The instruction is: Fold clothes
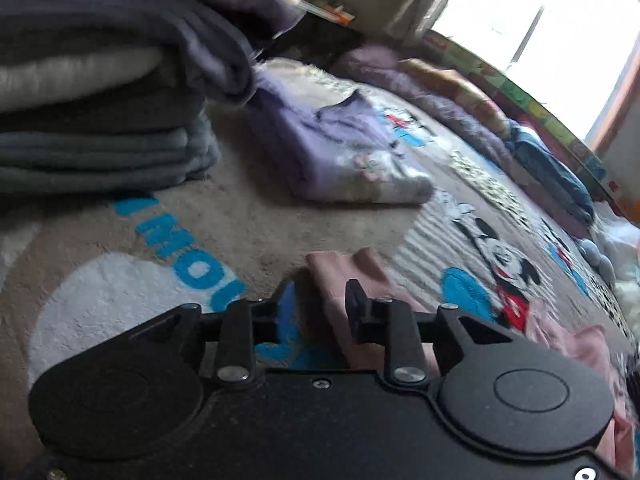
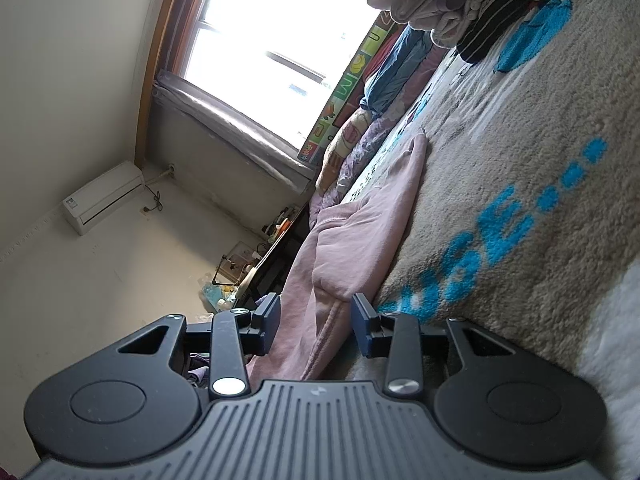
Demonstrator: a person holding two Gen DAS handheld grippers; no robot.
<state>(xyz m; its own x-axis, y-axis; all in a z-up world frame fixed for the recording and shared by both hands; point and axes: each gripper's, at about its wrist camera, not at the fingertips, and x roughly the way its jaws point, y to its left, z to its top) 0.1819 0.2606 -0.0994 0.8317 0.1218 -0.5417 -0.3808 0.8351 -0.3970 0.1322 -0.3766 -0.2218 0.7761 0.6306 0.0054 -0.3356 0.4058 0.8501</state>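
Under me spreads a shaggy beige blanket [image 1: 248,216] printed with blue letters and a cartoon mouse. Directly on it I see a folded lilac garment [image 1: 340,152] near the middle, a stack of grey folded blankets [image 1: 92,92] at the left, and a pink garment [image 2: 360,232] lying close in front of me. Far off, along the window side, rolled bedding in purple and blue [image 1: 552,176] rests at the blanket's edge, and a heap of striped and pale clothes [image 2: 460,4] sits further along.
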